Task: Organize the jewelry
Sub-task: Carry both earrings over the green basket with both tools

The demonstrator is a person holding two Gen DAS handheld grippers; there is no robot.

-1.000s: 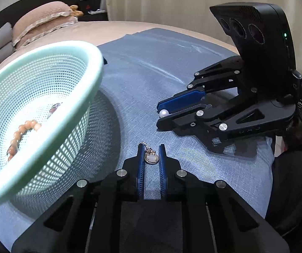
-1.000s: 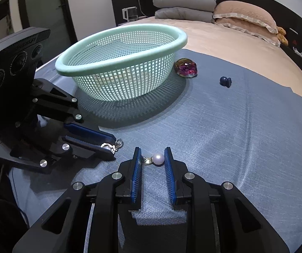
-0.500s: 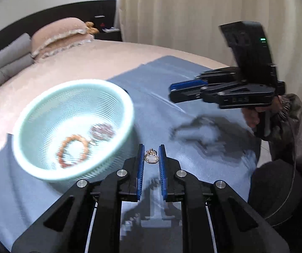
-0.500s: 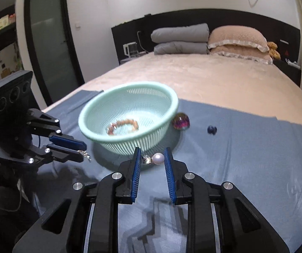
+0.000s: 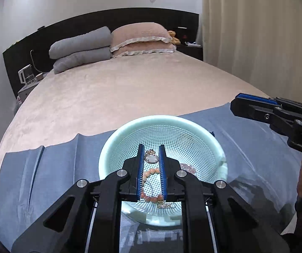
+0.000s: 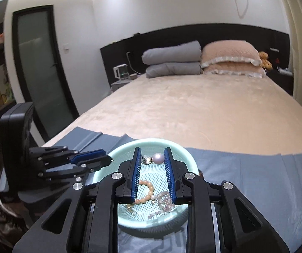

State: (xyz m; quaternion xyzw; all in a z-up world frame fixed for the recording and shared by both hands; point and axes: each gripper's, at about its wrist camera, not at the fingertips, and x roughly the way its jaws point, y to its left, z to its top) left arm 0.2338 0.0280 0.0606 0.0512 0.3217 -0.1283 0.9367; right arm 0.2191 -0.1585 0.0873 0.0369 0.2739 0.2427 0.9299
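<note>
In the left wrist view, the left gripper [image 5: 151, 158] has risen from the blue cloth [image 5: 51, 168] and now hangs over the mint basket [image 5: 193, 124]. Its fingers are nearly closed on a round pendant [image 5: 151, 158]. A coral bead bracelet [image 5: 149, 171] lies in the basket below.

In the right wrist view, the right gripper [image 6: 152, 159] has also come above the basket [image 6: 189, 154], narrowly open and pinching a pearl earring [image 6: 156, 158]. Both pieces seem ready to be dropped in, 1 from each gripper.
</note>
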